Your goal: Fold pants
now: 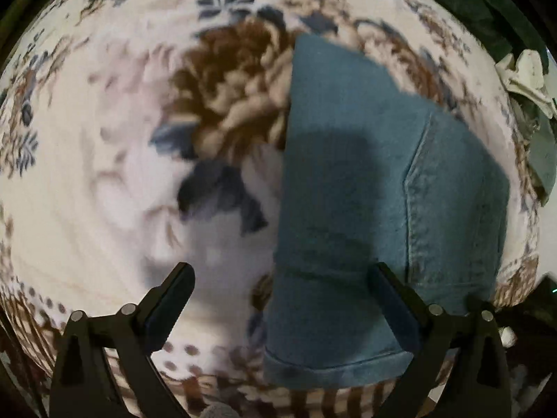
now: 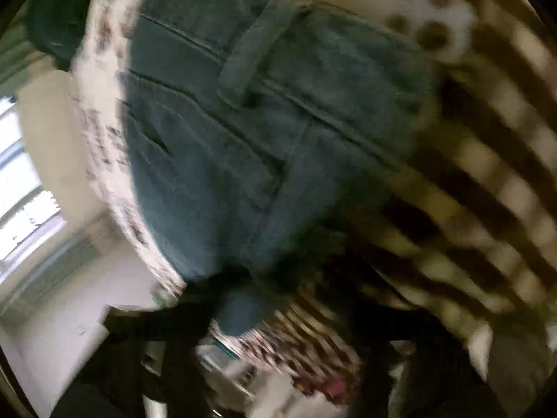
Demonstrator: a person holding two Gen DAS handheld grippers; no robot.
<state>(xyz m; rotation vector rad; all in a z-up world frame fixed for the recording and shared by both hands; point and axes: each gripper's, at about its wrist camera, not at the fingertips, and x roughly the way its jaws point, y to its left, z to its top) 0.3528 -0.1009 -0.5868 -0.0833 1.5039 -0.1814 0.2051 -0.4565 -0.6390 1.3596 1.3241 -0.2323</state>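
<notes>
Below, left tongs (image 1: 282, 289) wide open over folded jeans (image 1: 365, 191), right tongs blurred, grip unclear

Matt blue denim pants (image 1: 365, 191) on soft, fuzzy floral-print blanket (image 1: 87, 174)

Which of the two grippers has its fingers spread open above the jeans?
The left gripper: its fingers stand wide apart over the jeans. The right gripper is too blurred to judge.

Dim, motion-blurred fisheye (bright window (image 2: 21, 181))
</notes>
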